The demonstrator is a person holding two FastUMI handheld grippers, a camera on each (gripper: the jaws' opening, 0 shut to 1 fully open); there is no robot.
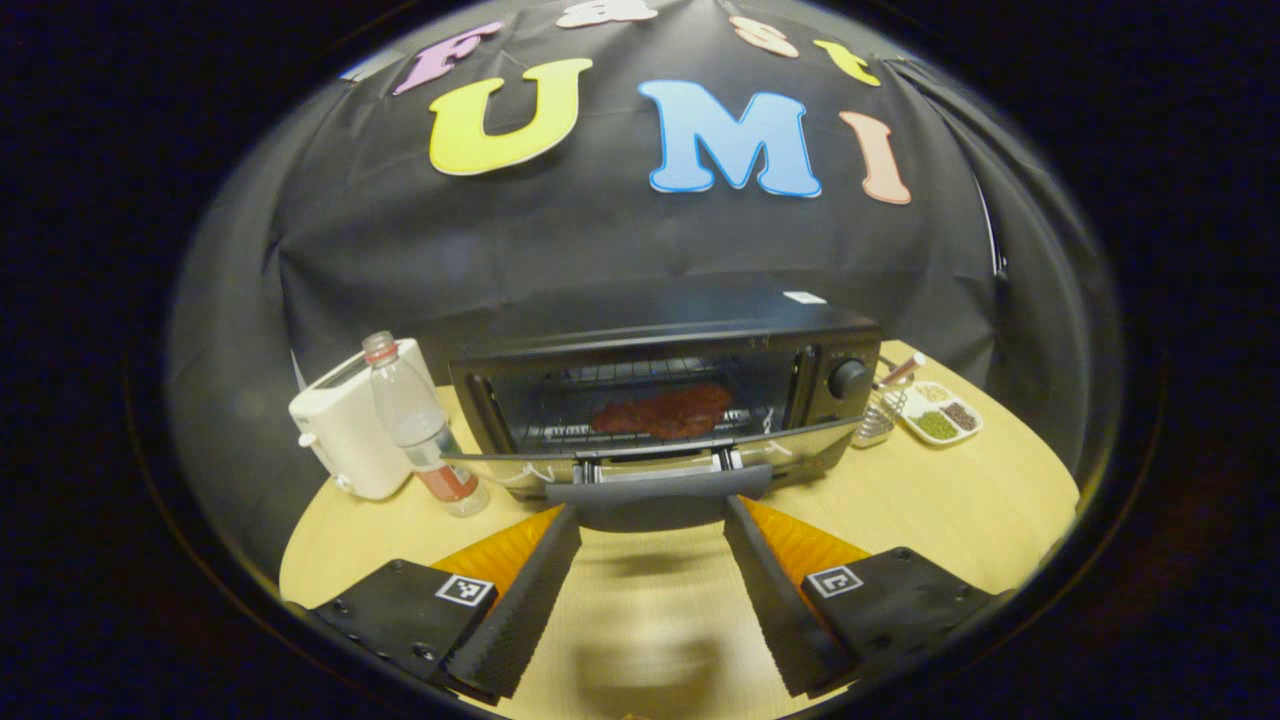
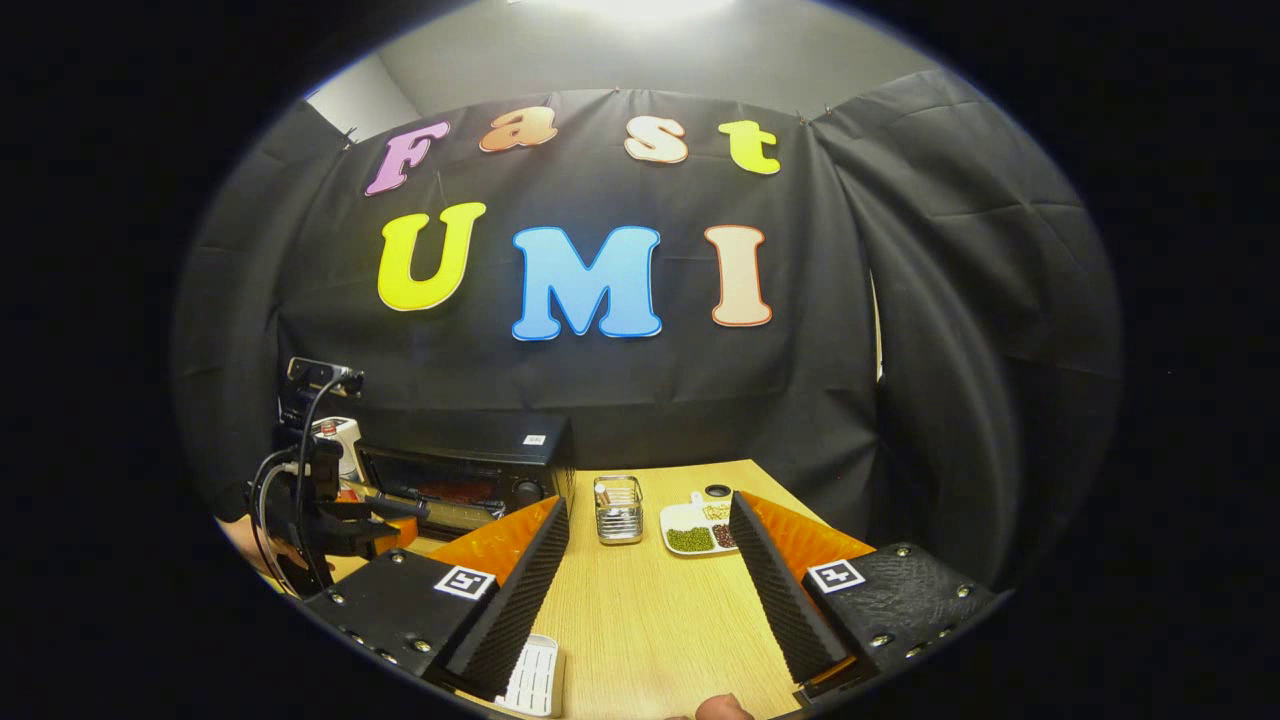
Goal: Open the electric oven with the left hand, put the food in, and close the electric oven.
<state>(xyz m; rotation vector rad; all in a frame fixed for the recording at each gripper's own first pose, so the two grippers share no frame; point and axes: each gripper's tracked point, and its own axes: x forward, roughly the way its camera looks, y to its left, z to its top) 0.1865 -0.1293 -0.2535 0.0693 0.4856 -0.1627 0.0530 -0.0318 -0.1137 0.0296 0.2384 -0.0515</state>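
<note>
Left tongs (image 1: 650, 545) spread wide, nothing between the fingers. The door handle (image 1: 660, 492) of the oven (image 1: 680, 345) sits just ahead of the tips, spanning the gap between them; I cannot tell whether a tip touches it. The door (image 1: 640, 455) hangs tilted, part-way open. Behind it, inside on the wire rack, lies the food (image 1: 662, 410), a flat reddish slab. The knob (image 1: 848, 380) is on the oven's front, ahead and to the right of my left tongs.

Ahead-left of the left tongs: a clear plastic bottle (image 1: 420, 425) standing upright, touching or just in front of a white toaster (image 1: 350, 430). Ahead-right, past the oven's corner: a small wire basket (image 1: 878, 418) and a white divided dish (image 1: 942, 412) with green and brown beans in separate compartments. All rest on the pale wooden bench (image 1: 930, 500).

Right tongs (image 2: 650, 570) also spread wide, empty, over bare bench. Straight ahead of them stand the basket and the dish, side by side, well apart from the tips. Far ahead-left of them is the oven with its door ajar, and my left tongs in front of it with a hand (image 2: 262, 548) on the grip. A white slotted object (image 2: 535, 675) lies just below the right tongs' left finger.
</note>
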